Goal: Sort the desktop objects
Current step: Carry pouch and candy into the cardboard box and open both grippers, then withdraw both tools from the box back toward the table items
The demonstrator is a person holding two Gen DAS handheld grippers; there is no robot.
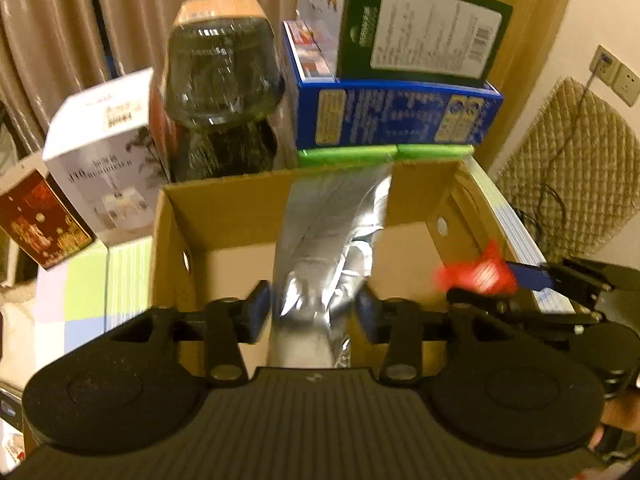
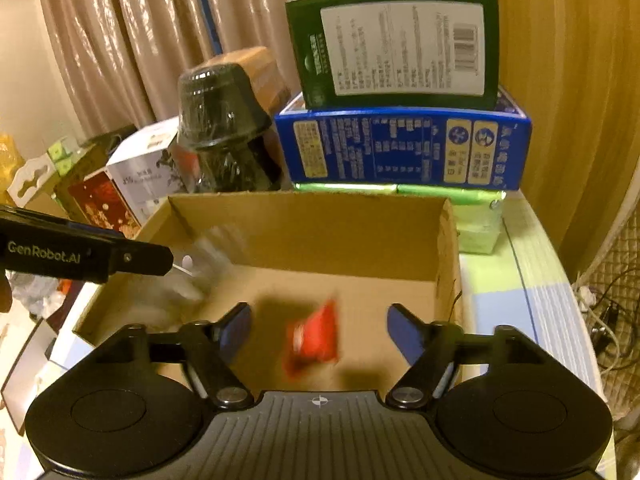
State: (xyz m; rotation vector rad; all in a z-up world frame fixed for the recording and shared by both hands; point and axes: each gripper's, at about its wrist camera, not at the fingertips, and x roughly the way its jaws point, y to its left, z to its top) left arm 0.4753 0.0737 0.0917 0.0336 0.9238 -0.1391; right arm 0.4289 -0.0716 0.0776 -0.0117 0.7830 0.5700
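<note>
An open cardboard box (image 1: 224,204) (image 2: 304,216) stands in front of both grippers. My left gripper (image 1: 312,312) is over the box with its blue pads on either side of a silver foil packet (image 1: 332,240); in the right wrist view that packet (image 2: 208,264) is a blur at the left gripper's tip. My right gripper (image 2: 320,332) is open above the box. A small red packet (image 2: 314,338) is blurred between its fingers, not touching them. In the left wrist view the red packet (image 1: 476,274) shows by the right gripper (image 1: 532,276).
Behind the box stand a dark jar with a wooden lid (image 1: 222,92) (image 2: 224,128), a blue box (image 1: 400,116) (image 2: 404,148) with a green box (image 1: 420,24) (image 2: 396,44) on it, a white box (image 1: 104,152) and a red box (image 1: 40,220). Cables (image 2: 604,320) lie at the right.
</note>
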